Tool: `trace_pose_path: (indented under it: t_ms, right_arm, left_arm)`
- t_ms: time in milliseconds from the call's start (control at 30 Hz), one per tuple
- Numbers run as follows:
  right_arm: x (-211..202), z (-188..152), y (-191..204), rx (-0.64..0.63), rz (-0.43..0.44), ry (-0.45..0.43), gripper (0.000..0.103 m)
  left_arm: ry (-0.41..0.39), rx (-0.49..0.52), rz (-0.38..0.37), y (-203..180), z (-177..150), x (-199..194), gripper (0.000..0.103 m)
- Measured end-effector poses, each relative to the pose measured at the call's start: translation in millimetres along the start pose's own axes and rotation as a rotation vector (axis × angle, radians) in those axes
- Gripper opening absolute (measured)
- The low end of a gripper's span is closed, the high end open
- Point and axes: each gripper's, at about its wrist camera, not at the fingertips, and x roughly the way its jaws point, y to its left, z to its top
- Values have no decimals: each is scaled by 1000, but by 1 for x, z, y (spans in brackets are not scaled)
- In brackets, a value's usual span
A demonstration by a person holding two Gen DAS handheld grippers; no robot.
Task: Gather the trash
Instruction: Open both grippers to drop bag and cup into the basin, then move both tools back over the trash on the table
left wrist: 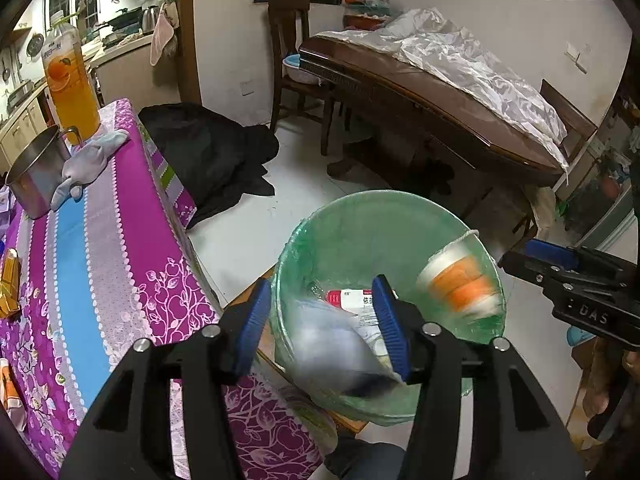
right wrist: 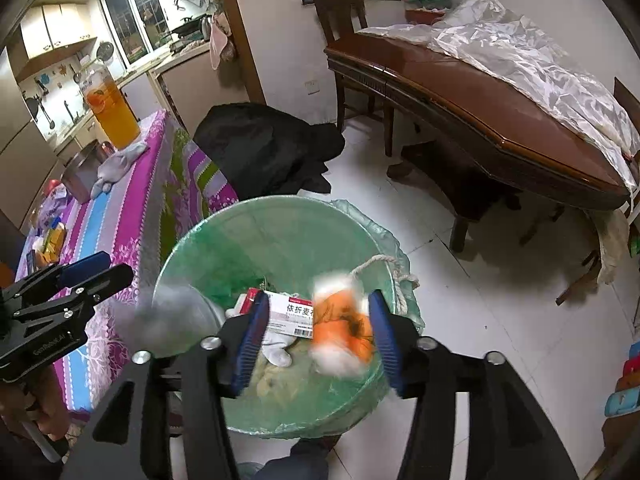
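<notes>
A round bin with a green liner [left wrist: 360,220] [right wrist: 256,216] stands on the floor below both grippers. My left gripper [left wrist: 322,284] is open over its mouth, and a blurred grey-white wad [left wrist: 336,344] hangs loose between the pads. In the right wrist view my right gripper [right wrist: 319,296] is open over the bin too. A blurred orange-and-white paper cup [right wrist: 340,328] sits in its gap, clear of the left pad. From the left wrist view the cup [left wrist: 460,284] shows inside the bin, off the right gripper [left wrist: 518,254]. A red-and-white medicine box [right wrist: 288,312] lies in the bin.
Left of the bin is a table with a purple floral cloth [left wrist: 120,248], holding a juice bottle [left wrist: 70,88], a steel pot [left wrist: 36,172] and a grey glove [left wrist: 88,160]. Black cloth [left wrist: 208,152] lies on the floor. A wooden table [right wrist: 500,120] with white plastic sheeting stands at the right.
</notes>
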Motion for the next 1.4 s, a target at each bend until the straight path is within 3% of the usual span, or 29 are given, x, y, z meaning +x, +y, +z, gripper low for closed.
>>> trace_pose_path:
  t_ms: [433, 633, 767, 900, 1067, 1233, 1400]
  right_arm:
    - [-10, -3, 3, -2, -3, -26, 58]
    - [-24, -11, 13, -20, 2, -79, 70]
    - [-42, -23, 28, -42, -14, -180, 80]
    - [-62, -40, 53, -75, -13, -289, 85]
    - [-76, -58, 100, -119, 64, -385, 91]
    - [-79, -64, 151, -168, 174, -402, 91]
    - [-73, -71, 207, -248, 258, -383, 91]
  left_arm:
    - [-9, 1, -6, 1, -3, -8, 54]
    - [-20, -2, -6, 7, -8, -14, 54]
    - [-40, 6, 6, 15, -15, -21, 59]
    - [-60, 6, 23, 32, -26, -32, 60]
    - [-92, -17, 57, 66, -41, -51, 61]
    - [-118, -60, 103, 108, -57, -73, 62]
    - [-151, -159, 200, 174, -78, -104, 63]
